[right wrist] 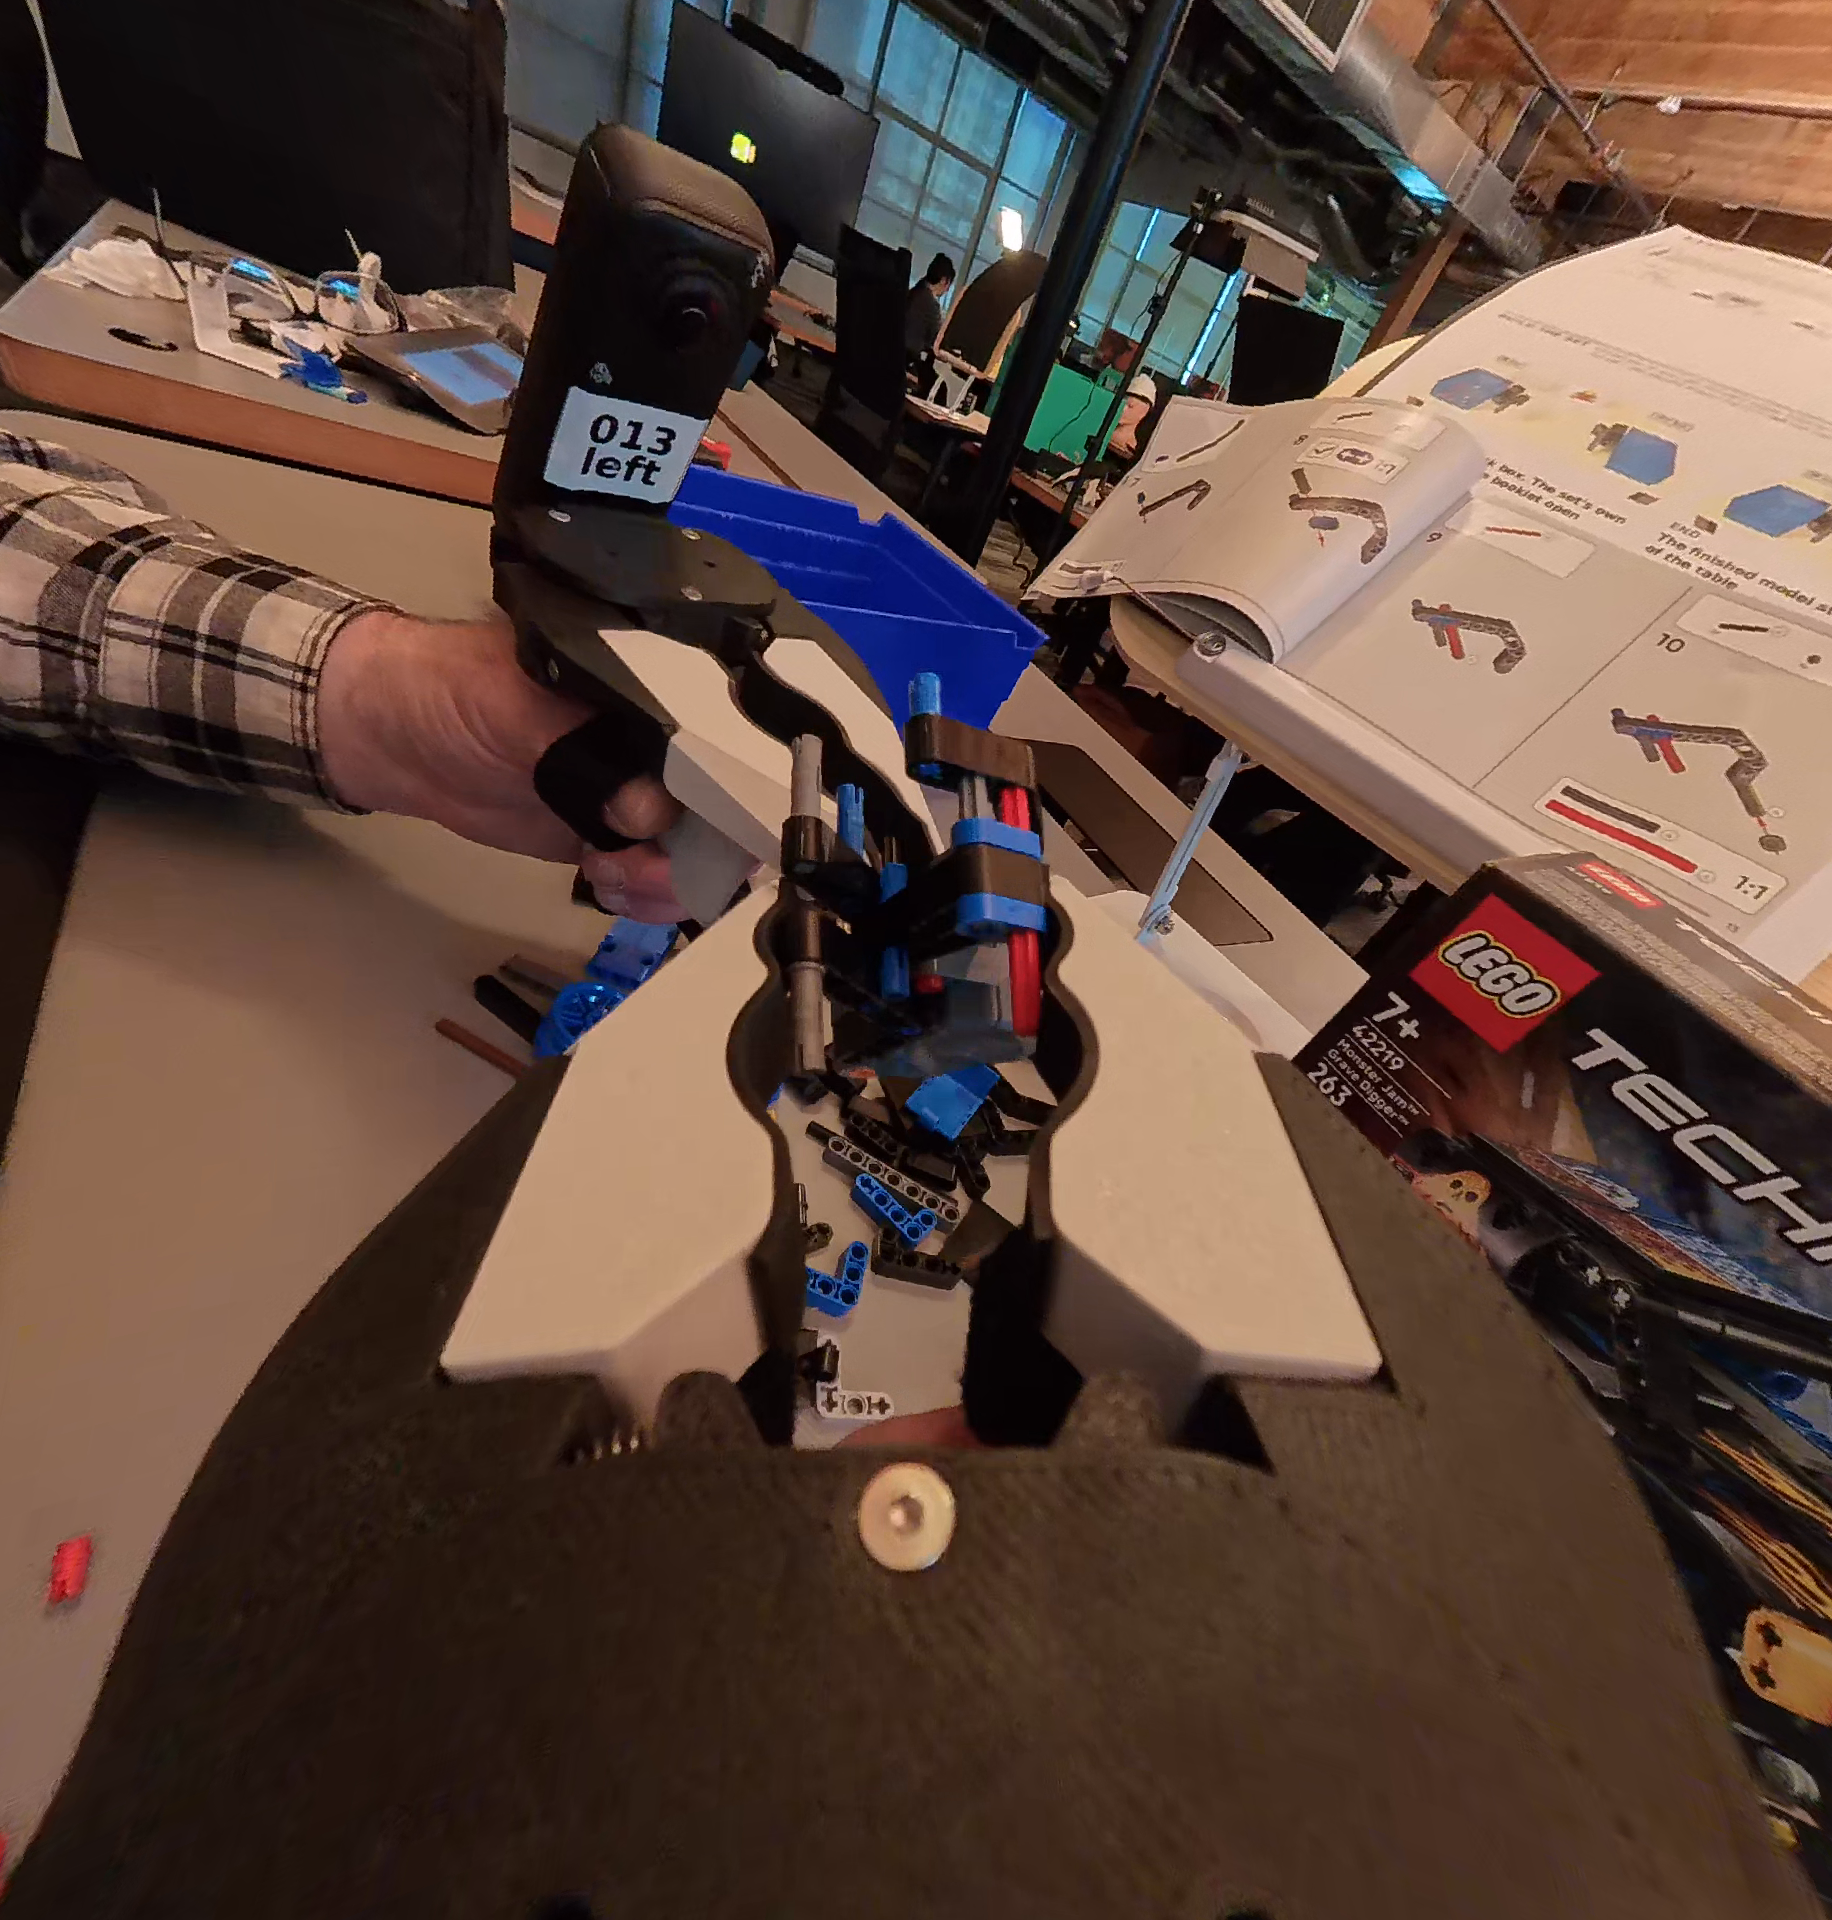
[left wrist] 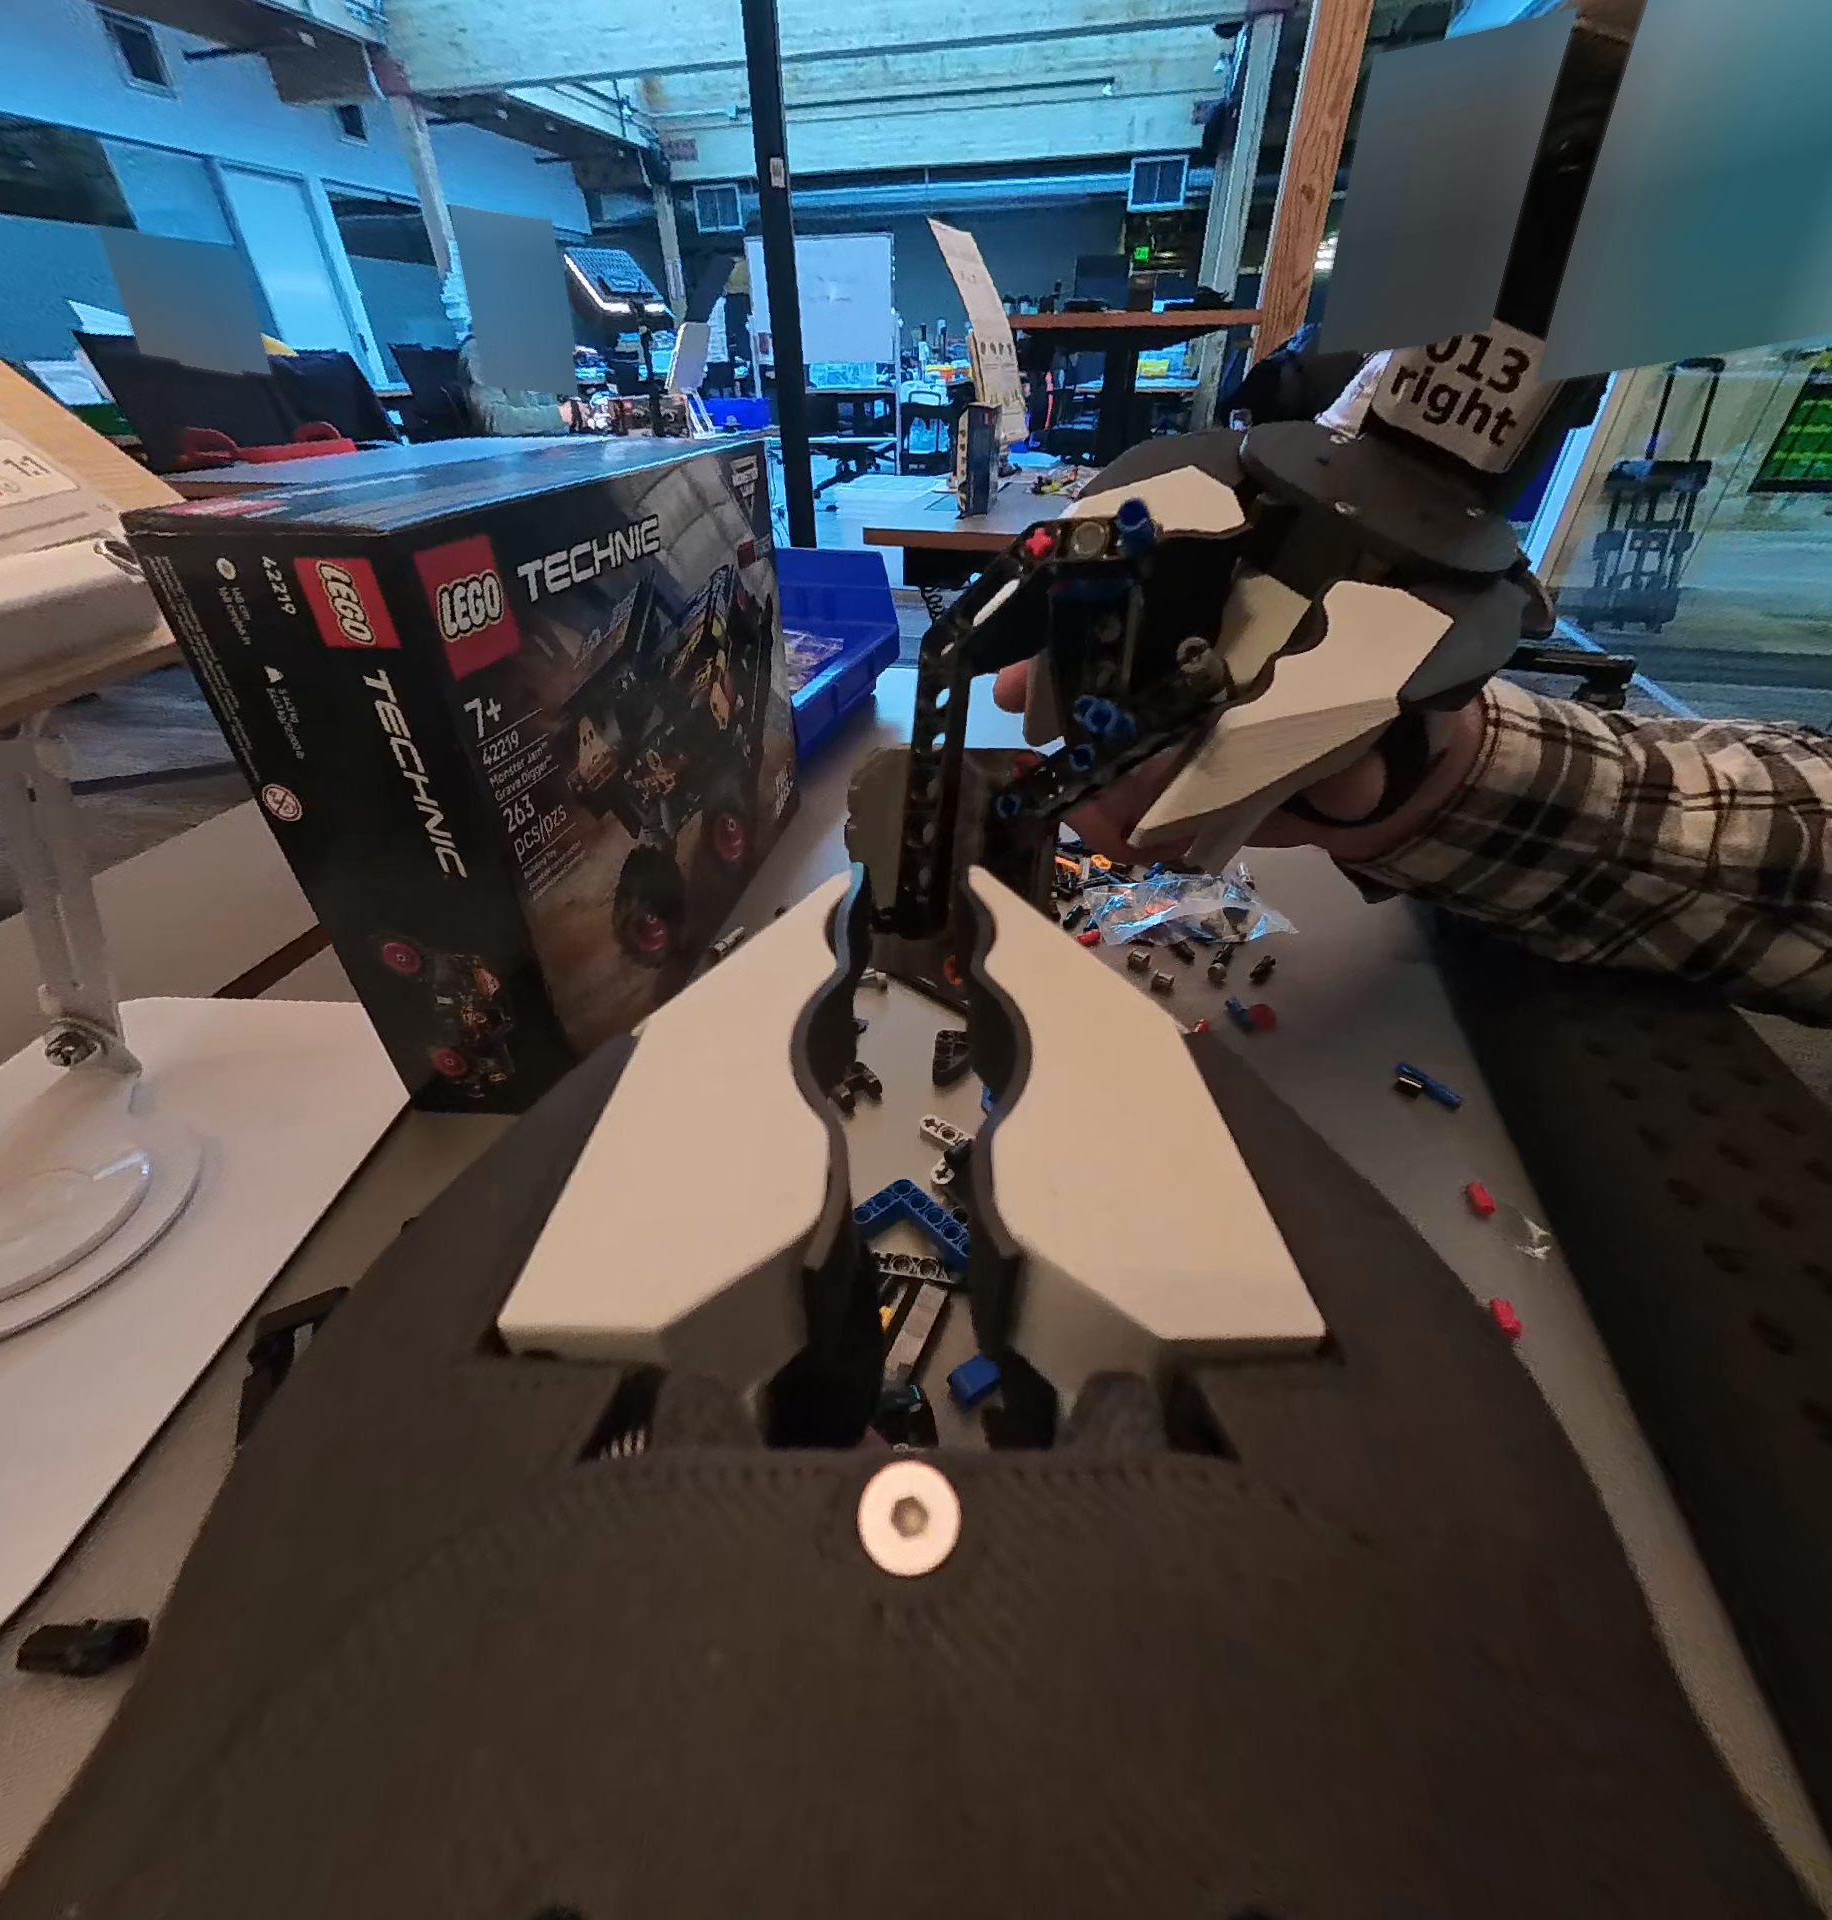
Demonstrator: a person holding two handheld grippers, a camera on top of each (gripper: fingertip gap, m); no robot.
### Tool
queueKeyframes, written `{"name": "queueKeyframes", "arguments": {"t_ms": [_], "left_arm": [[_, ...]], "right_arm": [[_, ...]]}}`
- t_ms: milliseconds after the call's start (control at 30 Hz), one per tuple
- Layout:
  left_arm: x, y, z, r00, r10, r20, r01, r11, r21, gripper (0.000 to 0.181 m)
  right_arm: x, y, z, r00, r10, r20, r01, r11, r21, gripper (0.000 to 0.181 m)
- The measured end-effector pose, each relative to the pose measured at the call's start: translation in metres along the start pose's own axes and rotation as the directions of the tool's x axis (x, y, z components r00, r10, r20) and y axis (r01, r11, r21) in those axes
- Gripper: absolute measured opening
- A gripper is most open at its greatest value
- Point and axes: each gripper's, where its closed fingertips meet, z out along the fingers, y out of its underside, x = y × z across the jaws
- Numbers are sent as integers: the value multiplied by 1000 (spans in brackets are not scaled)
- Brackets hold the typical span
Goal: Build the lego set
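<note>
Two wrist views are being used here, and each one is catching the opposite gripper. A grey table (left wrist: 1338,1122) is being taken up at the left by the set's dark box (left wrist: 538,748), which is being displayed upright with a red logo square, white lettering and a truck picture. Only in the right wrist view is the open instruction booklet (right wrist: 1514,582) being seen clearly, propped on a white stand with step drawings and printed numbers. A blue bin (right wrist: 870,592) is being shown just beyond the box.

The left gripper (left wrist: 914,883) is being kept clenched on the lower end of the half-built model (left wrist: 1088,644), which is being held above the middle of the table. The right gripper (right wrist: 907,899) is being kept clamped on the model's upper part. The model is being seen as a black beam frame with blue pins, and only the right wrist view is showing its red axles and grey rod.

A clear parts bag (left wrist: 1172,904) and loose pieces (left wrist: 912,1226) are being left on the table under the model, with red pins (left wrist: 1478,1197) scattered at the near right. A white sticker (right wrist: 626,452) with black print is being carried on each camera body.
</note>
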Motion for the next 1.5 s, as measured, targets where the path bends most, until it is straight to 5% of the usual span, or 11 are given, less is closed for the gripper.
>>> {"name": "queueKeyframes", "arguments": {"t_ms": [1133, 1300, 1500], "left_arm": [[0, 0, 3, 999, 19, 30, -19, 1000, -11, 14], [-1, -5, 1, 995, 86, 46, -85, 996, -21, 27], [7, 5, 6, 970, 234, 66, -226, 968, -104, 8]], "right_arm": [[3, -9, 1, 994, -77, -83, 78, 997, 5, 42], [5, -8, 2, 980, -157, -124, 154, 987, -34, 42], [-9, -7, 7, 973, -216, -86, 212, 976, -55, 43]]}}
